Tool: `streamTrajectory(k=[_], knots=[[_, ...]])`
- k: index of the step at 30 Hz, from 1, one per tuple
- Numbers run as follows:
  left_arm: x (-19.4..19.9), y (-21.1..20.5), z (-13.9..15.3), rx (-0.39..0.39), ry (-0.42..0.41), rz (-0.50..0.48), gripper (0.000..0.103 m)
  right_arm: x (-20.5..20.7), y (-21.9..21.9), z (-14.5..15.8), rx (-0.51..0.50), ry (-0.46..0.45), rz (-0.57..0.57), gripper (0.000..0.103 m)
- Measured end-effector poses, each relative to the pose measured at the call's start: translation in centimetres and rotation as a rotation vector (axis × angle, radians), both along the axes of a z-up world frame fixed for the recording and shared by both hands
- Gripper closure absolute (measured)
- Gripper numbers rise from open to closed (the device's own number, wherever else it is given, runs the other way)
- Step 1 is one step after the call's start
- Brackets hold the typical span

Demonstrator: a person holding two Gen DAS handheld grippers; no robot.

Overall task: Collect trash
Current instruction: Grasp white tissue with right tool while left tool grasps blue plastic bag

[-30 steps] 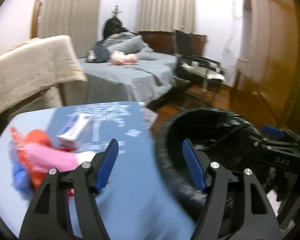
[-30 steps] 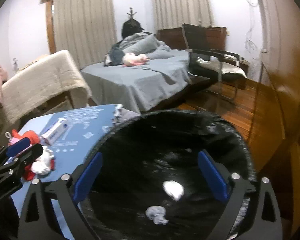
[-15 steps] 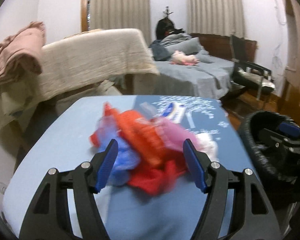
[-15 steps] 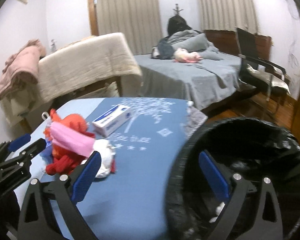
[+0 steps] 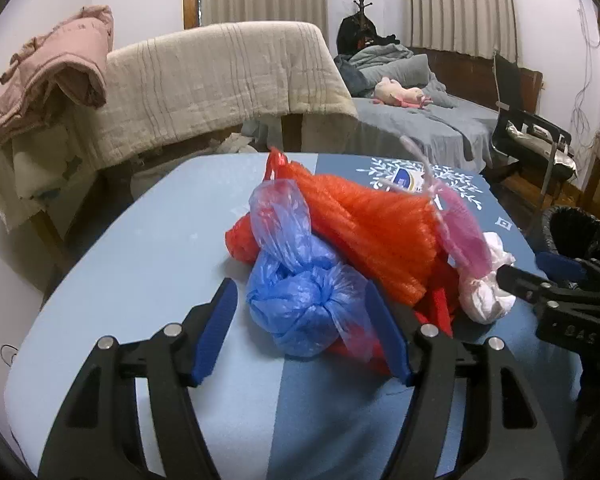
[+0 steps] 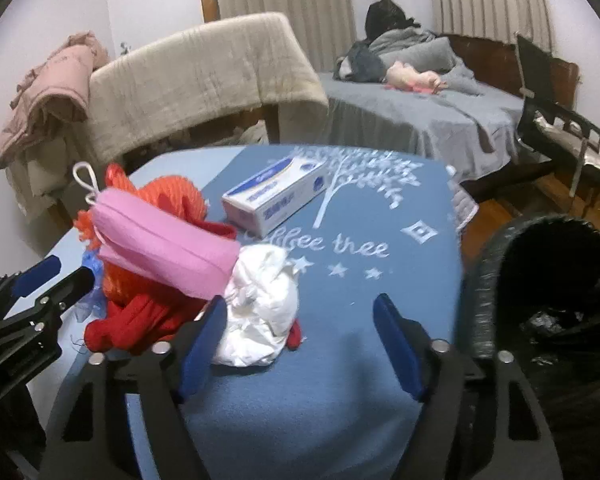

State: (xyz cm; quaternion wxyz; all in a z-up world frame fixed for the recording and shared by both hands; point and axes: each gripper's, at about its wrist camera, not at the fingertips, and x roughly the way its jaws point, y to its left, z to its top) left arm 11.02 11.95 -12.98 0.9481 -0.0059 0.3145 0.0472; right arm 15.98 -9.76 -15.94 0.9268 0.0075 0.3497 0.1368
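Trash pile [image 5: 356,248] sits mid-frame in the left wrist view on the blue desk [image 5: 148,264]: knotted blue plastic bag [image 5: 300,300], orange mesh net [image 5: 372,224], pink face mask [image 5: 462,236], white crumpled wad [image 5: 486,292]. A second ago this camera faced the bin; it has swung over, so the left hand-held gripper [image 5: 304,336] now stands wide open with the blue bag between its fingers, not yet clamped. Reads as the approach for the next pickup. Right hand-held gripper [image 5: 556,276] pokes in at right edge, near the white wad. Black-lined trash bin [image 5: 580,232] at right, off the desk edge, contents hidden here. Right wrist view: also turned from the bin toward the desk; right hand-held gripper [image 6: 300,340] is spread open and empty, white wad [image 6: 260,312] just by its left finger. Pink mask [image 6: 164,248] and net [image 6: 172,196] upper left of it, tissue box [image 6: 274,196] behind, left hand-held gripper [image 6: 40,284] at left edge. Bin [image 6: 548,292] at right edge, some pale scraps faintly visible inside, too dark to identify.
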Motion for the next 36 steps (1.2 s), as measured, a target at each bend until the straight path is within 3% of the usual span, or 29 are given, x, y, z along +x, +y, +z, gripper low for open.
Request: streamTrajectory(k=[3,7,11,15,21,36], knots=[[0.2,0.2,-0.4,-0.019,0.011,0.004,0.041,0.6,0.7,-0.6,0.004,0.038,0.041,0.047],[0.7,0.6,-1.0,-0.049,0.034,0.002,0.046,0.6,1.6,-1.0,0.003,0.057,0.101,0.069],[1.2,0.7,-1.4,-0.07,0.06,-0.006,0.06,0.2,2.0,-0.9,-0.005,0.043,0.113,0.08],[1.4,0.9,-1.6,-0.081,0.065,-0.013,0.072,-0.4,1.8,-0.6,0.007,0.015,0.107,0.082],[0.8,0.9,-1.2,-0.079,0.033,0.0,0.079,-1.6,1.4,0.4,0.01,-0.038,0.097,0.082],[-2.0,1.7,0.7,-0.077,-0.026,0.042,0.082,-1.9,-1.3,1.1,0.017,-0.033,0.016,0.081]])
